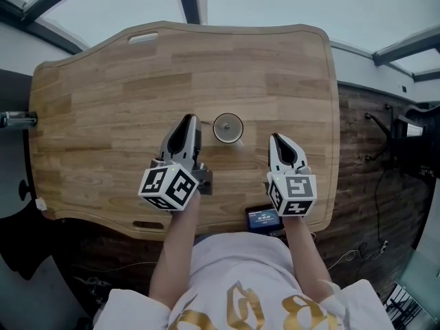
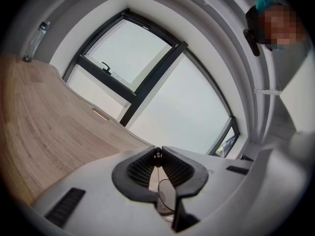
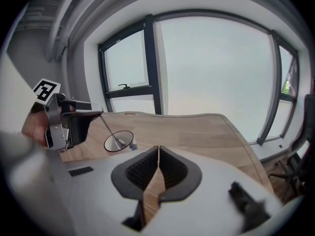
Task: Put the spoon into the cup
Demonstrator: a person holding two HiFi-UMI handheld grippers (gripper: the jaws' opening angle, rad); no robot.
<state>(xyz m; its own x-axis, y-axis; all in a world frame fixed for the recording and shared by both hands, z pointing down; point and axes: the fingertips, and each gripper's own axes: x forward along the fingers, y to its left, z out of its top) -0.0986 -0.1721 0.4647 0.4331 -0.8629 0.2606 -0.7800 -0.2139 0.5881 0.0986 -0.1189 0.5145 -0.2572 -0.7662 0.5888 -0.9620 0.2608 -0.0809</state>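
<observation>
A glass cup (image 1: pixel 227 128) stands near the middle of the wooden table (image 1: pixel 103 102). In the right gripper view the thin metal spoon (image 3: pixel 110 129) slants from my left gripper (image 3: pixel 96 113) down into the cup (image 3: pixel 118 141), bowl end inside it. My left gripper (image 1: pixel 187 120) is just left of the cup, shut on the spoon's handle end (image 2: pixel 158 155), with the cup's rim (image 2: pixel 166 195) showing below the jaws. My right gripper (image 1: pixel 276 137) hovers to the cup's right, shut and holding nothing (image 3: pixel 158 147).
A small device with a lit screen (image 1: pixel 263 218) lies at the table's near edge between my arms. A handle slot (image 1: pixel 143 38) is cut at the far left corner. A bottle (image 2: pixel 32 41) stands far off. A dark chair (image 1: pixel 402 133) sits right of the table.
</observation>
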